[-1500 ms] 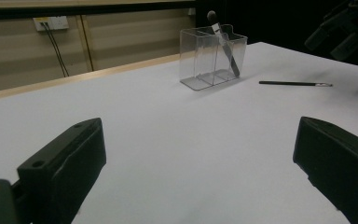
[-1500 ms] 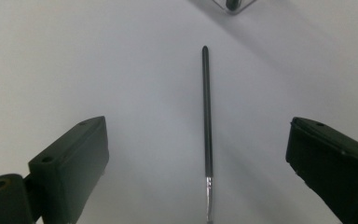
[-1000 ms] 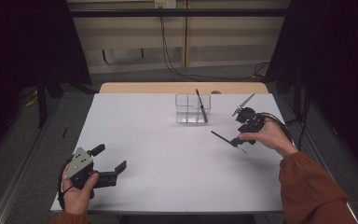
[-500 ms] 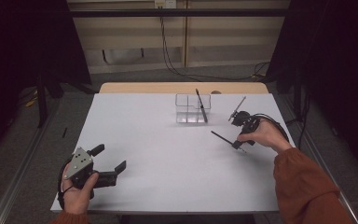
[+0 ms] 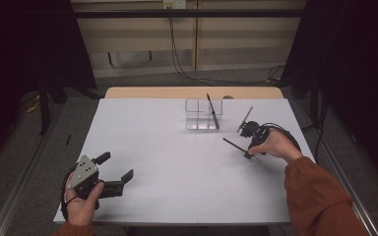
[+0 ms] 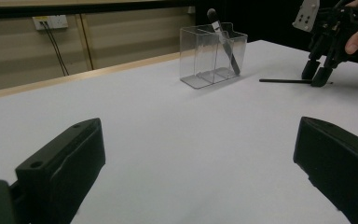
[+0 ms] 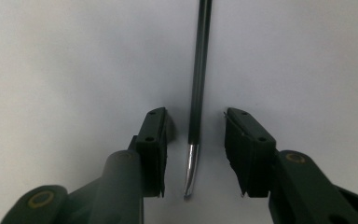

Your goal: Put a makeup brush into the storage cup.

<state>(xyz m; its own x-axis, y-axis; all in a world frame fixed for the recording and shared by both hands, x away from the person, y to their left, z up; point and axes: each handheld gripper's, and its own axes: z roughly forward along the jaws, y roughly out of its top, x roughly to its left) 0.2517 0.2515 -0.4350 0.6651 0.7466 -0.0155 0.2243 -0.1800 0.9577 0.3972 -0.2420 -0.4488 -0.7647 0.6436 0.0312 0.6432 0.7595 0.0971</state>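
Just right of the clear organizer (image 5: 204,114), toward the person, lies a thin black brush (image 5: 235,146) flat on the white table (image 5: 177,162), metal-tipped end between the jaws of the right gripper (image 7: 195,154). Jaws part-open, straddling the stick, not yet pinching. Looks light, stiff, slick and prone to roll; best taken across the handle just above the silvery end. Well away from the organizer, near the front edge, left gripper (image 5: 114,171) wide open, empty.
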